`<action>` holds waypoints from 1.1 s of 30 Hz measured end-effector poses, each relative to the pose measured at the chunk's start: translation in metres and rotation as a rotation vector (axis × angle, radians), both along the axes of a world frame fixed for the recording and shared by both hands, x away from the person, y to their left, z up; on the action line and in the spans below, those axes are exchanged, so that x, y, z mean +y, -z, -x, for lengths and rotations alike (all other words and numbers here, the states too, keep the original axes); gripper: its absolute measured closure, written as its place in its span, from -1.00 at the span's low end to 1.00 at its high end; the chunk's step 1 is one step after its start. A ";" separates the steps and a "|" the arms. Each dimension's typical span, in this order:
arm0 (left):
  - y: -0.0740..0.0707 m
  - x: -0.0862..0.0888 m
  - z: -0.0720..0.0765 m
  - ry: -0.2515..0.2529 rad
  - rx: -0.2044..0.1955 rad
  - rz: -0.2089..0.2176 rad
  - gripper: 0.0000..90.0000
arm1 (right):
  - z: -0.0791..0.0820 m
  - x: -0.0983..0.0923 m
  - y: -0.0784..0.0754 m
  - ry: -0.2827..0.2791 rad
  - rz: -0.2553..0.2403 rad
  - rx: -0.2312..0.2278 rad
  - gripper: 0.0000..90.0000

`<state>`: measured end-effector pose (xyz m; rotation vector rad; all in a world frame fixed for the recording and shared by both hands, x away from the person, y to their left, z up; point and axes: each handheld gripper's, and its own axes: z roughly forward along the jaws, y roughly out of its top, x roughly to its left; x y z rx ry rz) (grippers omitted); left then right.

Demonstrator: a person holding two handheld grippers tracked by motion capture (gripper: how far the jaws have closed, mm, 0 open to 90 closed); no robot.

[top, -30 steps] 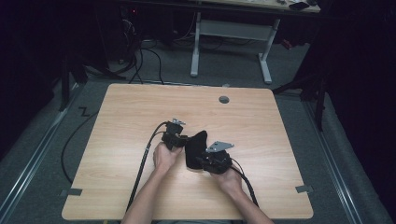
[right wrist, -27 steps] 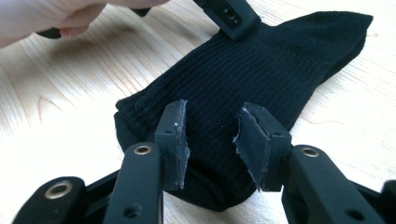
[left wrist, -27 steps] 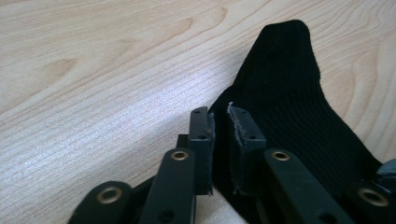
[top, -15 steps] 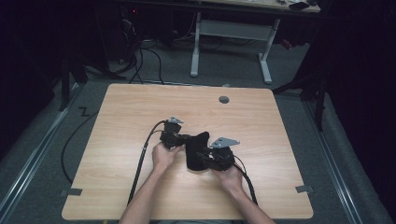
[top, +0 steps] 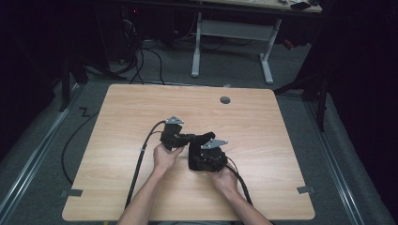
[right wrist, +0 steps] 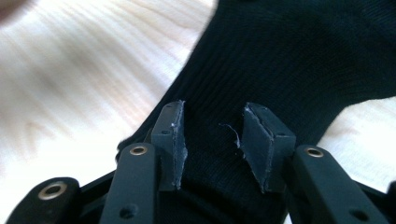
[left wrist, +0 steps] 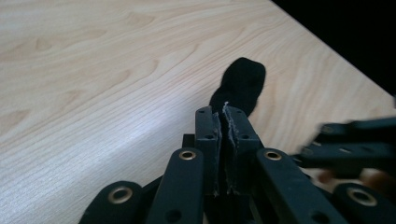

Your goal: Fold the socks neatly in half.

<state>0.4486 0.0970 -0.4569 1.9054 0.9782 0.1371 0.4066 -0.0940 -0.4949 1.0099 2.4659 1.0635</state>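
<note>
A black sock (top: 205, 138) lies on the wooden table (top: 117, 122) between my two grippers. My left gripper (top: 184, 138) points right at it. In the left gripper view its jaws are pressed together (left wrist: 223, 115), and the sock (left wrist: 240, 84) runs out from their tips and rests on the wood. My right gripper (top: 199, 157) sits just to the right of and nearer than the left one. In the right gripper view it is open (right wrist: 212, 128), with a gap between the pads (right wrist: 170, 140), and the ribbed sock (right wrist: 280, 60) lies spread under and between them.
A round grey cable hole (top: 225, 100) is at the table's far side. Black cables (top: 141, 159) trail from both grippers toward the near edge. A white desk frame (top: 232, 28) stands on the floor beyond the table. The right gripper's arm (left wrist: 355, 140) crosses the left gripper view.
The sock has sunk lower and flatter between the grippers. The right gripper has shifted slightly to the left over it. The left gripper has barely moved.
</note>
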 end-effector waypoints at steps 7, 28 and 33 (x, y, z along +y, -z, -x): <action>-0.007 0.001 0.011 0.019 -0.028 -0.041 0.89 | -0.017 0.007 0.002 0.009 0.030 -0.055 0.35; -0.003 0.004 0.009 0.031 -0.062 0.017 0.89 | 0.004 -0.011 0.005 0.017 0.010 -0.074 0.11; -0.002 0.001 0.024 0.050 -0.073 -0.003 0.89 | 0.000 -0.008 0.007 0.037 0.016 -0.089 0.12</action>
